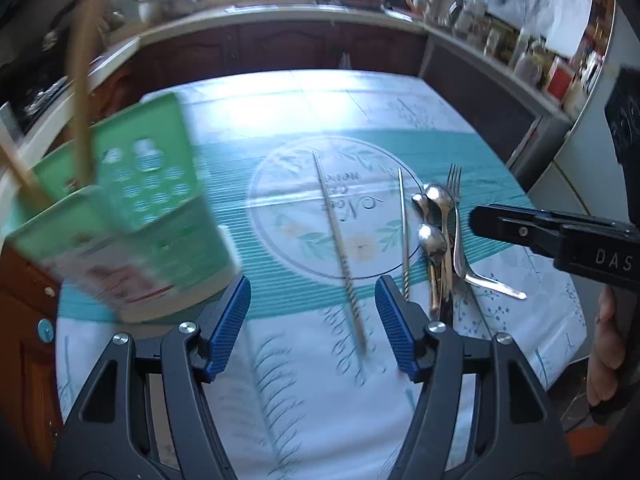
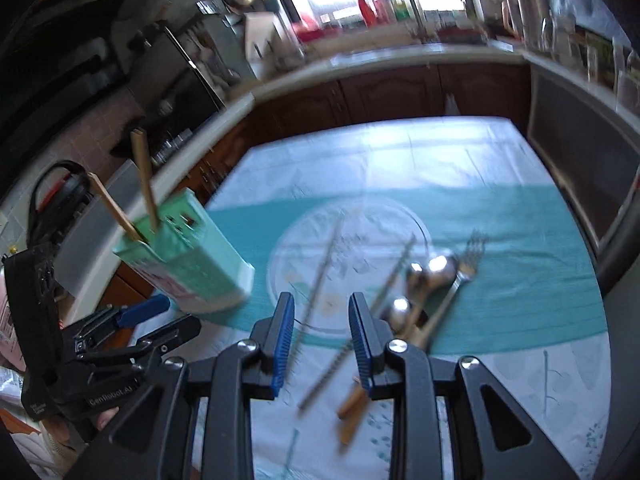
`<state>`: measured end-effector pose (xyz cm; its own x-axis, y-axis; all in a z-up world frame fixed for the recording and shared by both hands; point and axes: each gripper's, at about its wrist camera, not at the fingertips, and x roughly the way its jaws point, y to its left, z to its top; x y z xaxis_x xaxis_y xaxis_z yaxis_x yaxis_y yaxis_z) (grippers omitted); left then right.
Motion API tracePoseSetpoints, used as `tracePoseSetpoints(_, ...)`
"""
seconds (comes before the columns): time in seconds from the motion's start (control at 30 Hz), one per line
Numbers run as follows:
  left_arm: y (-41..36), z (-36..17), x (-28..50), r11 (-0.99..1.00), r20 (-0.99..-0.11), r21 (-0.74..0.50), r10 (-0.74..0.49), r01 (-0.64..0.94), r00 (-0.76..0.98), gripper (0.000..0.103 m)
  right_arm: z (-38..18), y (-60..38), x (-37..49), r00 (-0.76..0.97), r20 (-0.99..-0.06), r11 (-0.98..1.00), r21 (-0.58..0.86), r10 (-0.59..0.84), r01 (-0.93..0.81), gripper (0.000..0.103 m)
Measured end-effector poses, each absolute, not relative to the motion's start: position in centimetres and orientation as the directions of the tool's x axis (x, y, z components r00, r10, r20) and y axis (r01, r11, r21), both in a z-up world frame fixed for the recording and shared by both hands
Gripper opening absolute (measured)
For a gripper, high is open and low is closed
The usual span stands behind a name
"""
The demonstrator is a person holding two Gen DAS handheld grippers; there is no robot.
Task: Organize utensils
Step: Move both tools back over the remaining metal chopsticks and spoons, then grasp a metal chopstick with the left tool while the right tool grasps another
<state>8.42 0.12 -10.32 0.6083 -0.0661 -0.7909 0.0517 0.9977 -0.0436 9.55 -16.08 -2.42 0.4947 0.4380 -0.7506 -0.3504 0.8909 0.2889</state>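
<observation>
A green perforated utensil holder (image 1: 132, 208) (image 2: 188, 256) stands at the table's left with two wooden chopsticks (image 2: 144, 176) in it. On the tablecloth lie two metal chopsticks (image 1: 338, 240) (image 2: 320, 280), and to their right a heap of spoons (image 1: 434, 216) (image 2: 436, 268) with a fork (image 1: 456, 216) (image 2: 468, 260). My left gripper (image 1: 312, 292) (image 2: 176, 316) hovers open and empty over the nearer chopstick, right of the holder. My right gripper (image 2: 321, 304) (image 1: 480, 220) is open with nothing between its pads, just left of the spoon heap.
A kitchen counter (image 1: 280, 16) with a sink and jars runs behind and right of the table. A stove (image 2: 172, 80) stands at the left. A person's hand (image 1: 608, 352) holds the right gripper. Bare tablecloth (image 1: 300, 100) stretches beyond the utensils.
</observation>
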Motion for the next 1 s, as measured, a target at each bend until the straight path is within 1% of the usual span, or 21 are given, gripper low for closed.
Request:
tracePoseSetpoints(0.13,-1.3,-11.9,12.8,0.998,-0.84,0.013,-0.02,0.057,0.542,0.062,-4.0,-16.8,11.9,0.424,-0.799,0.897,0.316,0.427,-0.308,0.028)
tracePoseSetpoints(0.23,-1.5,-13.6,15.6,0.999,-0.889,0.0,-0.018,0.04,0.457,0.062,-5.0,-16.7,14.2,0.376,-0.831,0.907,0.327,0.409,-0.264,0.028)
tracePoseSetpoints(0.33,-1.5,-15.1,17.5,0.999,-0.92,-0.009,-0.021,0.033,0.391,0.059,-6.4,-16.7,16.3,0.319,-0.856,0.912,0.356,0.406,-0.205,0.028)
tracePoseSetpoints(0.53,-1.2,-16.6,19.4,1.0,-0.95,-0.019,-0.023,0.014,0.312,0.059,-8.5,-15.9,18.8,0.224,-0.906,0.931,0.332,0.359,-0.15,0.028)
tracePoseSetpoints(0.7,-1.6,-16.8,20.4,1.0,-0.954,0.003,-0.004,0.024,0.299,0.053,-8.9,-16.2,19.7,0.203,-0.914,0.936,0.331,0.35,-0.121,0.028)
tracePoseSetpoints(0.8,-2.0,-16.4,20.7,0.999,-0.96,0.003,-0.01,0.047,0.279,0.04,-9.0,-16.1,20.0,0.197,-0.914,0.935,0.337,0.354,-0.114,0.028)
tracePoseSetpoints(0.87,-2.2,-16.2,20.9,0.999,-0.964,0.004,-0.01,0.053,0.267,0.026,-9.2,-16.1,20.0,0.191,-0.916,0.935,0.337,0.353,-0.112,0.028)
tracePoseSetpoints(0.97,-2.4,-16.1,21.0,0.999,-0.966,0.001,-0.012,0.048,0.259,0.02,-9.4,-15.8,20.3,0.188,-0.918,0.936,0.332,0.349,-0.115,0.028)
tracePoseSetpoints(1.0,-2.5,-16.1,21.0,0.999,-0.965,0.0,-0.013,0.046,0.262,0.015,-9.4,-15.9,20.4,0.185,-0.918,0.936,0.333,0.35,-0.115,0.028)
